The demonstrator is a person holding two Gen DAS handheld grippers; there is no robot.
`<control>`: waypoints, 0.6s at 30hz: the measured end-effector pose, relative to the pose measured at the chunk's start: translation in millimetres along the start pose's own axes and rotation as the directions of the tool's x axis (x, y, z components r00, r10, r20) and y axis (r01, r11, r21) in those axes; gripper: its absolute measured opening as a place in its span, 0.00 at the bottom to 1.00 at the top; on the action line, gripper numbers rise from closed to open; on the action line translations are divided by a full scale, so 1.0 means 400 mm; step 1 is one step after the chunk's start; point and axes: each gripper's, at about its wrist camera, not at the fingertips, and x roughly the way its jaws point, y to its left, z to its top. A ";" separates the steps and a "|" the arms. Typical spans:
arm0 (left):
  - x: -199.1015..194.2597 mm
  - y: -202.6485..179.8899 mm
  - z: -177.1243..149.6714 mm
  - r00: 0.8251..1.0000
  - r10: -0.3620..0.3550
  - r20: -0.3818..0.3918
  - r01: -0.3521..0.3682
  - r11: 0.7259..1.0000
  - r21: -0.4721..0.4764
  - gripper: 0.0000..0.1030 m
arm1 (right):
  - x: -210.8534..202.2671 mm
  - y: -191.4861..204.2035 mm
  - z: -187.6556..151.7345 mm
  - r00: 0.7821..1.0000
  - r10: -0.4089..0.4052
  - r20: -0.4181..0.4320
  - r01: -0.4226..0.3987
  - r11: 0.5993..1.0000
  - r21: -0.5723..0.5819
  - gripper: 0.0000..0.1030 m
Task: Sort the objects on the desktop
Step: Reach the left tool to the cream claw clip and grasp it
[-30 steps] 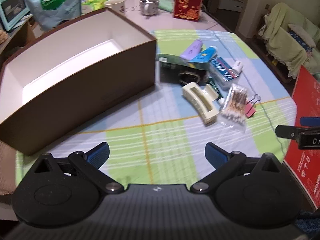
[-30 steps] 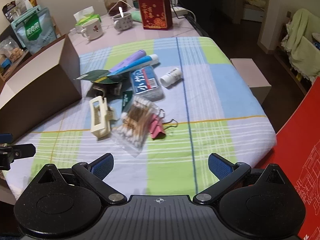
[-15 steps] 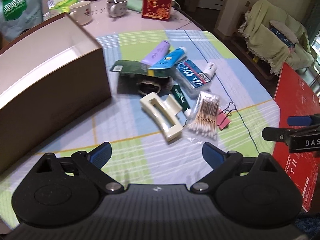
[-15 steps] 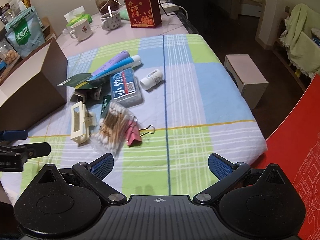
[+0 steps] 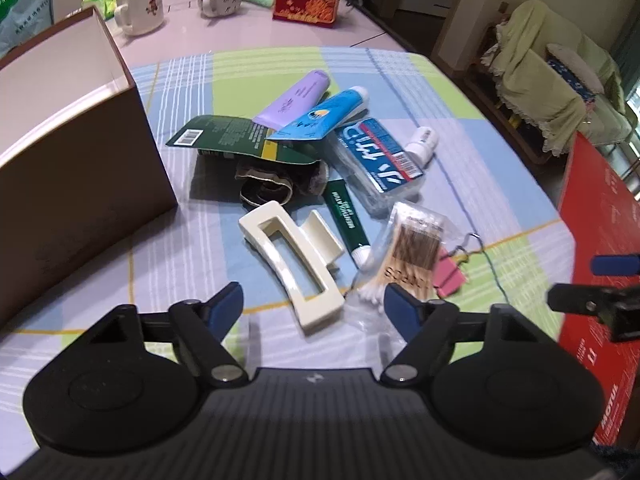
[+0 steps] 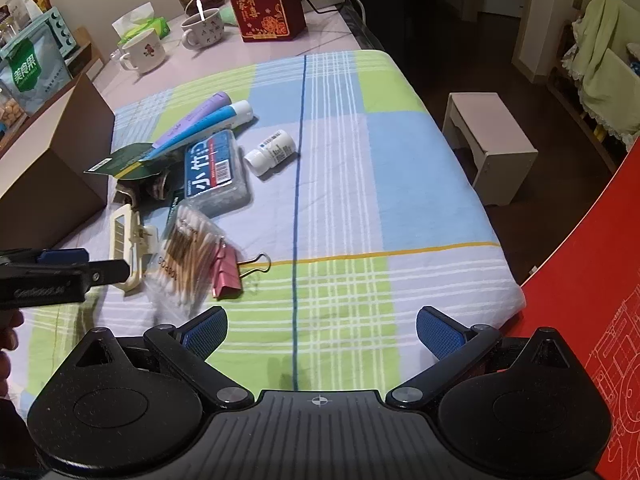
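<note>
We are looking at a checked cloth (image 5: 460,168) in green, pale blue and lilac with white and yellow lines, and at a brown box (image 5: 80,160), white inside, sitting at nine o'clock. We are seeing a cream hair clip (image 5: 292,264), a purple tube (image 5: 294,98), a blue tube (image 5: 324,114), a pink binder clip (image 5: 450,274) and blue finger pads (image 5: 228,304).

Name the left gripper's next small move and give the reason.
Probably ease the left gripper forward and down onto the cream hair claw. Its jaws are open and empty, the claw lies nearest, right between the fingertips, on top of the checked cloth, and the brown box waits beside it.
</note>
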 end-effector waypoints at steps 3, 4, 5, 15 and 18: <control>0.027 0.010 0.013 1.000 0.007 -0.010 -0.008 1.000 -0.029 0.62 | 0.007 -0.014 0.009 1.000 0.006 -0.003 -0.006 1.000 0.003 1.00; 0.034 0.012 0.017 1.000 0.005 -0.010 -0.005 0.999 -0.033 0.60 | 0.010 -0.018 0.012 1.000 0.012 -0.003 -0.012 1.000 0.005 1.00; 0.041 0.013 0.021 1.000 0.005 -0.013 -0.006 0.999 -0.034 0.58 | 0.013 -0.021 0.014 1.000 0.022 -0.004 -0.022 1.000 0.008 1.00; 0.081 0.014 0.024 1.000 -0.020 -0.014 0.019 0.999 -0.039 0.36 | 0.053 0.007 0.042 0.986 0.166 0.020 -0.165 0.985 -0.044 1.00; 0.072 0.020 0.015 1.000 -0.025 -0.018 0.024 0.999 -0.042 0.36 | 0.071 0.024 0.053 0.979 0.205 0.023 -0.203 0.977 -0.072 0.90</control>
